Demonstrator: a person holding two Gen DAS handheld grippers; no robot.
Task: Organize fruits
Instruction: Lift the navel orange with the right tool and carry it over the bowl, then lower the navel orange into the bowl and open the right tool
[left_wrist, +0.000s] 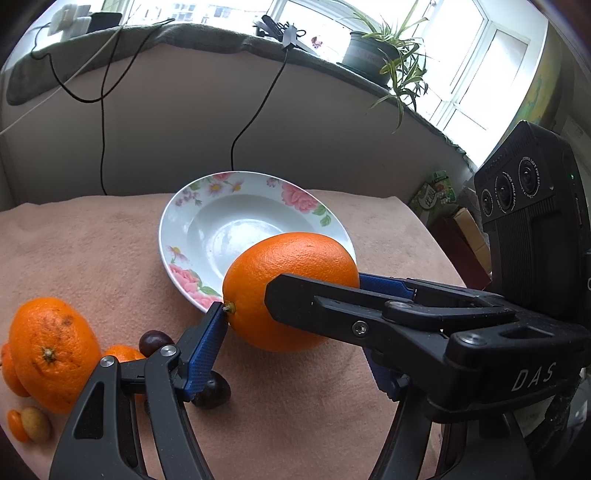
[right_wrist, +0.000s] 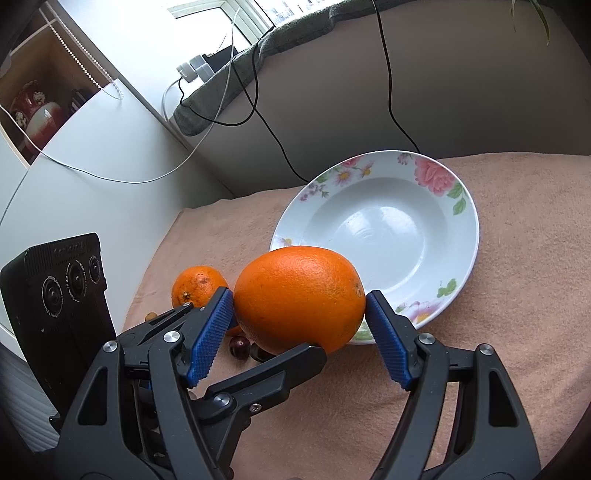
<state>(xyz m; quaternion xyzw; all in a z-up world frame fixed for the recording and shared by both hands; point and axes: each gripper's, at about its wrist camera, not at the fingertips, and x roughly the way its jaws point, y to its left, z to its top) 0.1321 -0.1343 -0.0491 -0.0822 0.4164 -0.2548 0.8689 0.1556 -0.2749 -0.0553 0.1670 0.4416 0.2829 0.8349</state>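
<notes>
A large orange (left_wrist: 291, 290) (right_wrist: 299, 302) is held just above the pink cloth, at the near rim of a white floral plate (left_wrist: 258, 206) (right_wrist: 384, 221). Both grippers grip it. My left gripper (left_wrist: 291, 295) has one blue pad (left_wrist: 207, 350) at the stem end; the other pad is hidden behind the right gripper's black finger. My right gripper (right_wrist: 299, 317) presses its blue pads (right_wrist: 212, 332) on both ends. The plate is empty. A second orange (left_wrist: 51, 350) (right_wrist: 197, 286), small citrus and dark grapes (left_wrist: 153, 341) lie at the left.
The pink cloth (left_wrist: 92, 251) covers the table. A beige wall with black cables (left_wrist: 103, 129) rises behind it. A potted plant (left_wrist: 384, 55) stands on the sill. Boxes (left_wrist: 454, 229) sit past the right edge. A white cabinet (right_wrist: 92, 147) stands at the left.
</notes>
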